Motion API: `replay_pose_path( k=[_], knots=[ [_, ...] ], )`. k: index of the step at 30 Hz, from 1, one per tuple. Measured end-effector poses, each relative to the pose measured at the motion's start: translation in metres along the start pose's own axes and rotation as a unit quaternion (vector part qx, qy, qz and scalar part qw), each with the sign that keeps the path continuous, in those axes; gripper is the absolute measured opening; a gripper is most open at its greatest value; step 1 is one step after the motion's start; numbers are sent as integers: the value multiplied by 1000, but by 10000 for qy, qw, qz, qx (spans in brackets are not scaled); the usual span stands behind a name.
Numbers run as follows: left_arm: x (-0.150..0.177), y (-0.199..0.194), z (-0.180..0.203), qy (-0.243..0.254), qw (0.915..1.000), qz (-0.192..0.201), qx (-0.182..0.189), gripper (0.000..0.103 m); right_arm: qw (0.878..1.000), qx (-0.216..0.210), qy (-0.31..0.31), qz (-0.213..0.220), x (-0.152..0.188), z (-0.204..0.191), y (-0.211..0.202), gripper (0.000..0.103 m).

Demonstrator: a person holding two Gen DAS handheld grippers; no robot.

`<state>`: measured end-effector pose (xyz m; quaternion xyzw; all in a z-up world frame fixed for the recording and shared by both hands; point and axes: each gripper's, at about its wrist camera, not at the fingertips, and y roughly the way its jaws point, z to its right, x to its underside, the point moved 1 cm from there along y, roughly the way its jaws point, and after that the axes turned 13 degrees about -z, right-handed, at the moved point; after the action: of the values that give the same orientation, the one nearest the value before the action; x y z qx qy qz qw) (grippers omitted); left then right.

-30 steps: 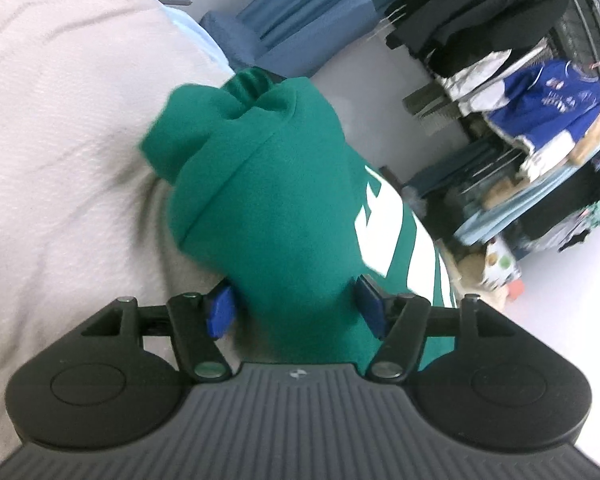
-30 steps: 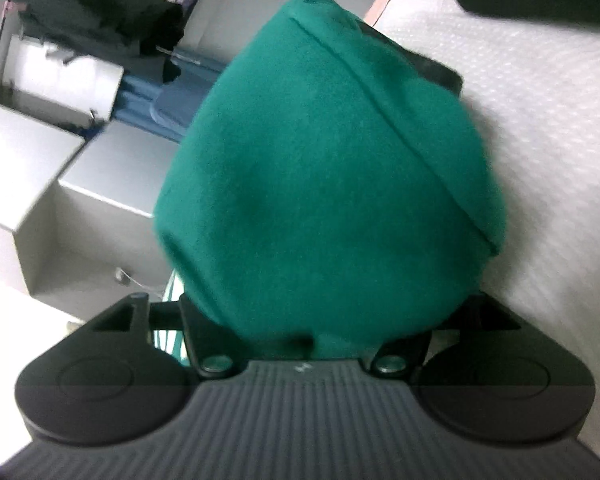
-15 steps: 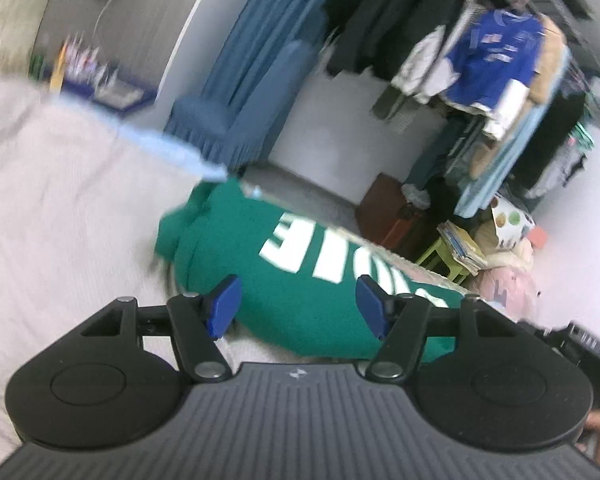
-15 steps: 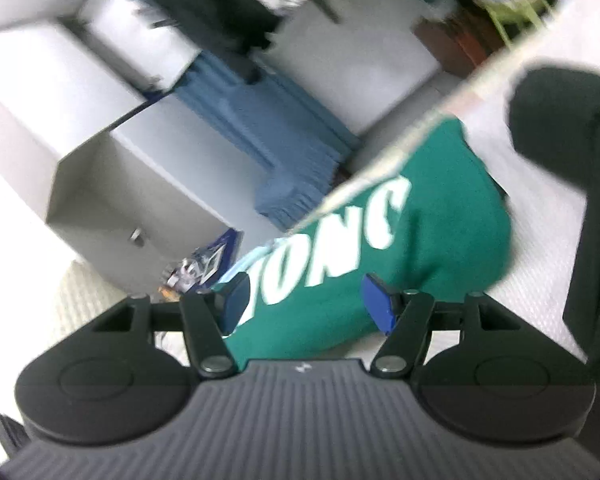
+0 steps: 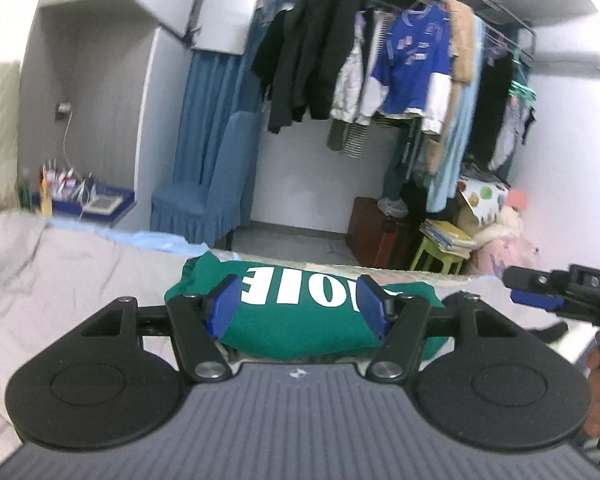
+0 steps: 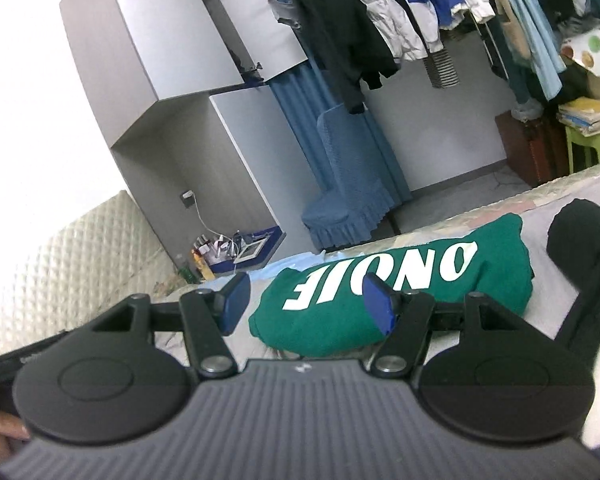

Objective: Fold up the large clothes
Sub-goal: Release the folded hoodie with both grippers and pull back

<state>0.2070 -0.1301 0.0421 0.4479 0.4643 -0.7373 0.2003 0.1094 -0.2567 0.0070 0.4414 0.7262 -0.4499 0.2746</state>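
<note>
The left gripper is standing wide, its two blue pads far apart and holding nothing. Just ahead of its fingers the folded green sweatshirt is lying on the pale bed sheet. From this tool the bundle is running crosswise, its long axis going from one pad side to the other, and the white letters on its upper face are reading upside down. It is wider than the gap between the pads, so both ends are showing past them.

The right gripper is also spread wide and empty. The same sweatshirt is lying ahead of it, a little toward its right finger, and here the long axis is slanting away and to the right. The nearer short end is rounded and thick, with folded layers showing below.

To the right of the sweatshirt, close to it, a black garment is resting on the sheet; I cannot tell if the two are touching. To the left of both tools the sheet is lying open and wrinkled. Just behind the sweatshirt the bed edge is running, so the room on the far side is small.

Farther away, past the edge, a blue covered chair is standing on the floor, and behind it a rack of hanging clothes. The right tool is also showing at the right side of the left wrist view.
</note>
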Motion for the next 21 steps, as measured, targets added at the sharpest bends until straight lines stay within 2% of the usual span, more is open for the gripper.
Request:
replay_pose_path(
  k=[6,11,17,21],
  knots=[
    [25,-35,13,90,9998,72,145,70,9987,250,-441,76,25,-15,-22,66],
    [46,-53,22,273,9995,143,-23,72,9964,468,-706,63,42,-27,-30,66],
    [64,-64,29,352,9992,195,-83,75,9943,690,-816,24,61,-28,-33,66],
    [72,-63,24,235,9996,143,-5,77,9931,806,-848,-50,70,-26,-29,66]
  ],
)
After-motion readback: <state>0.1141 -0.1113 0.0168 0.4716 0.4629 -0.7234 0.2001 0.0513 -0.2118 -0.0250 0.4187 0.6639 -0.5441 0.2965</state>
